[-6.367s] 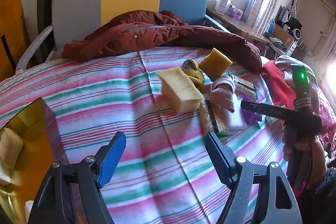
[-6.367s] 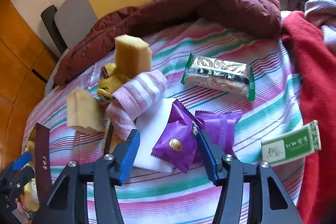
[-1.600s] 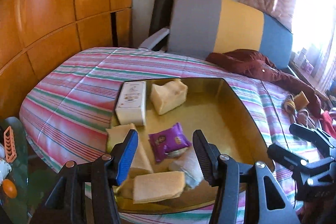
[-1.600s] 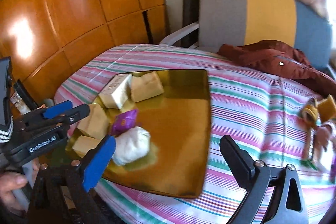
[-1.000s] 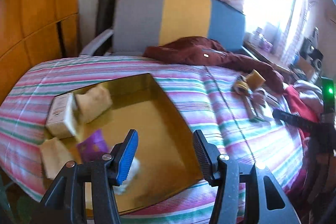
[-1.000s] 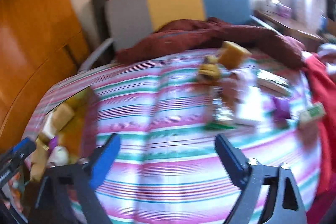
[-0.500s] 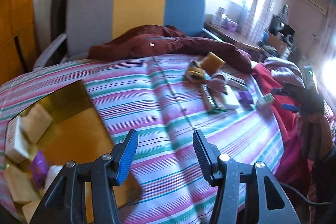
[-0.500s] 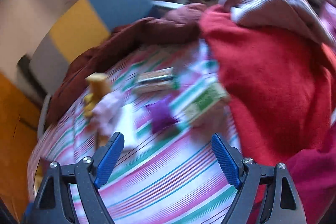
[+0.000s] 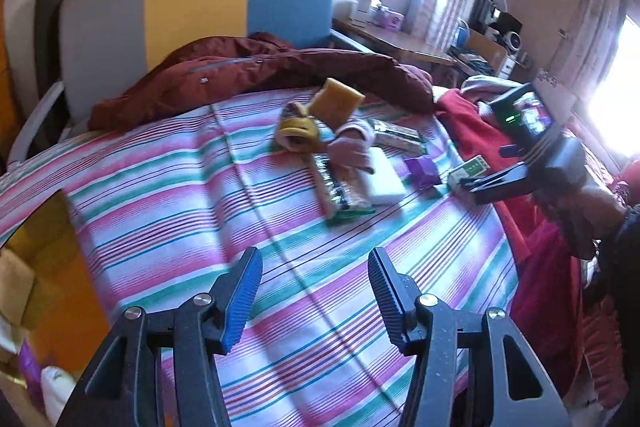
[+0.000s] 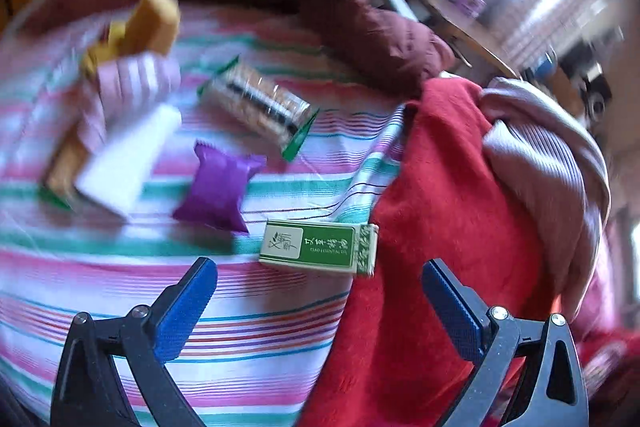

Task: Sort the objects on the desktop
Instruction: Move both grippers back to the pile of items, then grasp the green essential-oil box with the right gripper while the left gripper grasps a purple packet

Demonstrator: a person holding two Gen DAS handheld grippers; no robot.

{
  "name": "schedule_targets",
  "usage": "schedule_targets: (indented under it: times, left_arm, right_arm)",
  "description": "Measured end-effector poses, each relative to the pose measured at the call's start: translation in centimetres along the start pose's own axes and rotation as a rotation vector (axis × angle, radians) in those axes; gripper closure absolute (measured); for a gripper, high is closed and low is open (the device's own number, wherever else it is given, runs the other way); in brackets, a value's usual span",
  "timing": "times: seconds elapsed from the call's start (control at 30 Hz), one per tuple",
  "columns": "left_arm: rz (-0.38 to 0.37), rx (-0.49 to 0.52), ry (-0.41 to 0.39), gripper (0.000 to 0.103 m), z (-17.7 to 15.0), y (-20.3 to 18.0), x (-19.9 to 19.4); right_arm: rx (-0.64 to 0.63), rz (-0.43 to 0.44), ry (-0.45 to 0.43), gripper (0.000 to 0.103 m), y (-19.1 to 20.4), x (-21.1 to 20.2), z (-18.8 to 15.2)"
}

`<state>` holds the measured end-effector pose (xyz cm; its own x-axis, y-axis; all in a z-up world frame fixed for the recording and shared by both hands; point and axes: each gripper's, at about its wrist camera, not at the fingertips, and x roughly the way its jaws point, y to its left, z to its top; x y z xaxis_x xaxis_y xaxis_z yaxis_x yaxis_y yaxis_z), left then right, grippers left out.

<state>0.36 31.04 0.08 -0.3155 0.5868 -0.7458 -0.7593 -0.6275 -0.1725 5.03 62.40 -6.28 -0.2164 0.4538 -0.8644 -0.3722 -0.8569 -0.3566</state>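
Right tongs (image 10: 320, 301) just opened wider, empty, now above green box (image 10: 318, 247).

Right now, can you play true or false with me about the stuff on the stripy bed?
1. The right gripper is holding the green box. False: its jaws stand wide open and empty, just short of the box.
2. The purple packet lies on the striped cover. True.
3. The left gripper holds nothing. True.
4. The red cloth covers the purple packet. False: they lie apart.
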Motion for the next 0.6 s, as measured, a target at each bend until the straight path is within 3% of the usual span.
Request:
schedule_targets:
  times: [0.13, 0.27, 0.6]
  left_arm:
    - [-0.018, 0.031, 0.011, 0.047, 1.1, -1.3, 1.3]
    - [-0.036, 0.053, 0.024, 0.047, 2.1, -2.4, 2.7]
    - [-0.148, 0.103, 0.094, 0.047, 4.7, -6.7, 7.6]
  right_arm:
    - [-0.056, -0.049, 0.030, 0.004, 0.3, 2.2, 0.6]
    - [-0.061, -0.009, 0.045, 0.027, 0.0, 3.6, 0.8]
    - [-0.010, 0.078, -0.008, 0.028, -1.7, 2.0, 0.7]
